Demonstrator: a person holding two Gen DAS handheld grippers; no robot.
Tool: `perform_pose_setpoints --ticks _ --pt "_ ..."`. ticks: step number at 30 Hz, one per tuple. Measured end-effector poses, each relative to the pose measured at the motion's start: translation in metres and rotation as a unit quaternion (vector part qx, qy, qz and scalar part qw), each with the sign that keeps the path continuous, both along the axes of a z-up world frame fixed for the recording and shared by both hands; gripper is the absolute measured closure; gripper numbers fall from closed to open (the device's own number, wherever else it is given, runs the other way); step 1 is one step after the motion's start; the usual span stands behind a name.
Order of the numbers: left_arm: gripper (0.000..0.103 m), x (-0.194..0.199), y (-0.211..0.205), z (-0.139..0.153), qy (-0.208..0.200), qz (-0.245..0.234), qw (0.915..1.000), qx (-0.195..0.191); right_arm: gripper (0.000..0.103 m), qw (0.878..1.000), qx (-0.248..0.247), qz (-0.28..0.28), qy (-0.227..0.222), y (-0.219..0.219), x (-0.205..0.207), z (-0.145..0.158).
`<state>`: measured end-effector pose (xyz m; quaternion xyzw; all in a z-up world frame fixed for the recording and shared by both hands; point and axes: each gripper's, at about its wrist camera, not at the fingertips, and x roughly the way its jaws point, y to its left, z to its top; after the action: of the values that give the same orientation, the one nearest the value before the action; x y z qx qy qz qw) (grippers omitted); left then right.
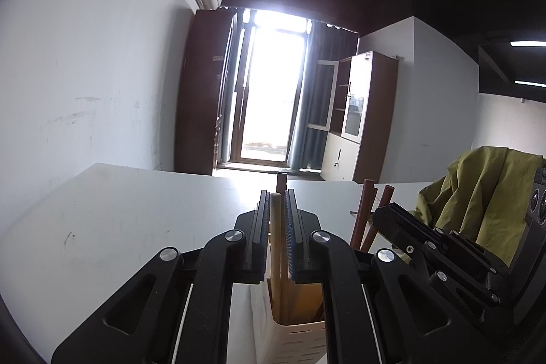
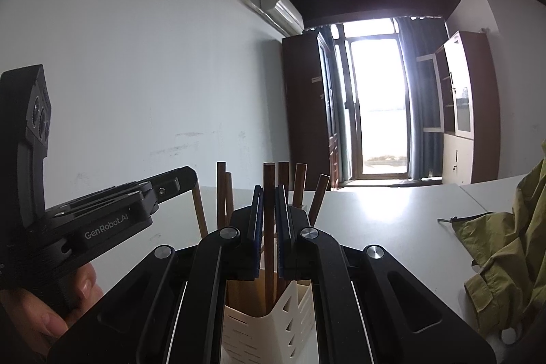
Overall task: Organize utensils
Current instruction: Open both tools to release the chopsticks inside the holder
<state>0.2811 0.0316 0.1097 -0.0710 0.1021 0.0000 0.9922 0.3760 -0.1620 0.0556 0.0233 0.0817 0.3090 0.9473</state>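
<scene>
A cream slotted utensil holder stands on the white table, also in the right wrist view. My left gripper is shut on a light wooden handle that stands upright in the holder. My right gripper is shut on a dark brown wooden handle that also stands in the holder. Several more dark handles stick up from the holder around it. The right gripper's body shows at right in the left wrist view; the left gripper's body shows at left in the right wrist view.
The white table runs to a white wall at left. An olive-green jacket lies on the table at right, also in the left wrist view. A bright window and wooden cabinets stand at the far end.
</scene>
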Motion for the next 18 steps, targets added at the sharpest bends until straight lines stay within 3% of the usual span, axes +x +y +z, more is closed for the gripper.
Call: perform_pose_setpoints --ticks 8,14,18 --pt "0.085 -0.018 -0.001 0.007 -0.012 0.002 0.9999 0.003 0.095 1.0 -0.006 -0.006 0.024 -0.004 -0.002 -0.004" --pt "0.08 -0.035 -0.005 0.008 -0.014 0.004 0.9998 0.012 0.082 1.0 -0.008 -0.009 0.029 -0.009 -0.011 -0.004" --pt "0.076 -0.046 -0.009 0.006 -0.01 0.005 0.9997 0.022 0.082 0.999 -0.018 -0.011 0.033 -0.01 -0.018 -0.005"
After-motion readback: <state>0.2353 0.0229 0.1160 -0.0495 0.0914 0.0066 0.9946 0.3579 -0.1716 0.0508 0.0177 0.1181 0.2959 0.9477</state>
